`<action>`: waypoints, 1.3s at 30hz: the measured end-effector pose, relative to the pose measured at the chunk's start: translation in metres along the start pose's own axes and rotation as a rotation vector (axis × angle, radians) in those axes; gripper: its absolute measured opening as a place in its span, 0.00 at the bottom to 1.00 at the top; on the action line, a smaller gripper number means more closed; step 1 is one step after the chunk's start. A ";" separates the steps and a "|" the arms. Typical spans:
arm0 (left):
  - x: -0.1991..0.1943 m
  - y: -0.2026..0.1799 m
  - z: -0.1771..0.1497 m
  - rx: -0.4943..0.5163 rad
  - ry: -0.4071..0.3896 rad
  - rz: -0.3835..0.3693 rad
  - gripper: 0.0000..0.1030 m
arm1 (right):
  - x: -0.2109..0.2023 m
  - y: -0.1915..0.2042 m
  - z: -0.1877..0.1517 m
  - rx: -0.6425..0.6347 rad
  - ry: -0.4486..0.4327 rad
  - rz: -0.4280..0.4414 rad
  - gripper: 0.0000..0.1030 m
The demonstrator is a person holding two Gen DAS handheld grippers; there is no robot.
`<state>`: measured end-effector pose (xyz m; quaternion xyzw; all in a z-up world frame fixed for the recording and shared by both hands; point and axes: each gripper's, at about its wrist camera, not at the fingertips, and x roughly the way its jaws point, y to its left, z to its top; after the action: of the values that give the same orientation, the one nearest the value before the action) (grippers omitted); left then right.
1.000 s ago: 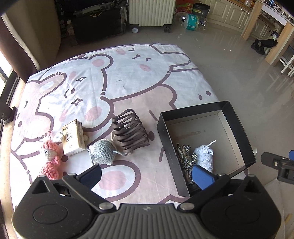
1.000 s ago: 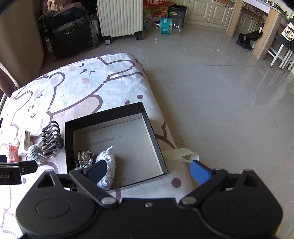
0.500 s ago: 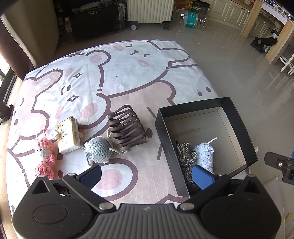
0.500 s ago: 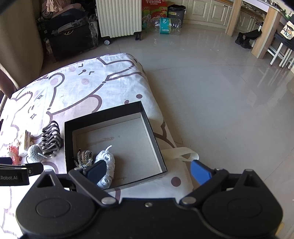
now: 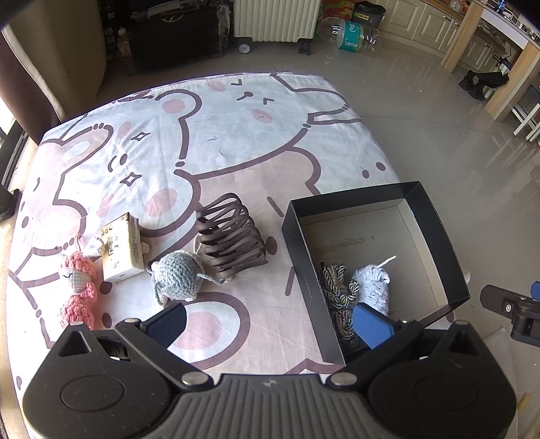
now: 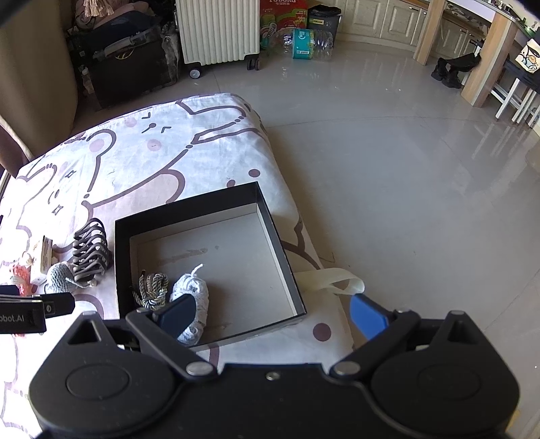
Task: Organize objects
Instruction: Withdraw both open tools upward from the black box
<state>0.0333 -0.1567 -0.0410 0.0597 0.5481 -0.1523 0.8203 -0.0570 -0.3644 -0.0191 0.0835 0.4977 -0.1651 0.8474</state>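
Note:
A black open box (image 5: 435,216) (image 6: 273,233) sits at the right edge of the cartoon bedsheet (image 5: 236,135). Inside it lie a braided cord bundle (image 5: 334,287) (image 6: 152,290) and a pale blue crocheted piece (image 5: 373,283) (image 6: 192,290). Left of the box stand a dark slatted holder (image 5: 229,239) (image 6: 89,250), a grey crocheted toy (image 5: 179,277) (image 6: 59,277), a beige carton (image 5: 121,246) and a pink crocheted doll (image 5: 77,287). My left gripper (image 5: 270,324) hovers open over the sheet near the grey toy. My right gripper (image 6: 273,312) is open above the box's near edge, holding nothing.
Beyond the bed lie a tiled floor (image 6: 388,152), a white radiator on wheels (image 6: 219,30), a dark bag (image 6: 128,64) and bottled water packs (image 6: 303,40). A cream strap (image 6: 334,280) hangs off the bed's right edge. Wooden furniture legs (image 6: 486,60) stand at the far right.
The left gripper has drifted slightly left and closer to the toys; they now sit nearer its left finger. The right gripper has barely moved. Both stay open.

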 end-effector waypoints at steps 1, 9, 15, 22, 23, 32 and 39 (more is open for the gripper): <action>0.000 -0.001 0.000 0.002 0.001 -0.003 1.00 | 0.000 0.000 0.000 0.001 0.000 -0.001 0.96; 0.001 0.005 0.000 -0.008 -0.006 0.004 1.00 | 0.005 0.000 0.000 0.004 0.004 -0.017 0.96; -0.001 0.026 -0.001 -0.039 -0.010 0.026 1.00 | 0.009 0.009 0.003 0.010 0.006 -0.008 0.96; -0.006 0.060 -0.003 -0.090 -0.019 0.050 1.00 | 0.011 0.038 0.008 -0.030 0.004 0.029 0.96; -0.007 0.064 -0.003 -0.098 -0.019 0.054 1.00 | 0.012 0.043 0.008 -0.040 0.003 0.035 0.96; -0.020 0.106 -0.015 -0.146 -0.032 0.100 1.00 | 0.013 0.090 0.011 -0.108 0.001 0.094 0.96; -0.029 0.140 -0.028 -0.210 -0.035 0.129 1.00 | 0.013 0.124 0.008 -0.159 0.003 0.135 0.96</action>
<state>0.0427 -0.0111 -0.0346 0.0062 0.5415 -0.0420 0.8396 0.0011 -0.2536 -0.0293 0.0494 0.5038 -0.0676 0.8598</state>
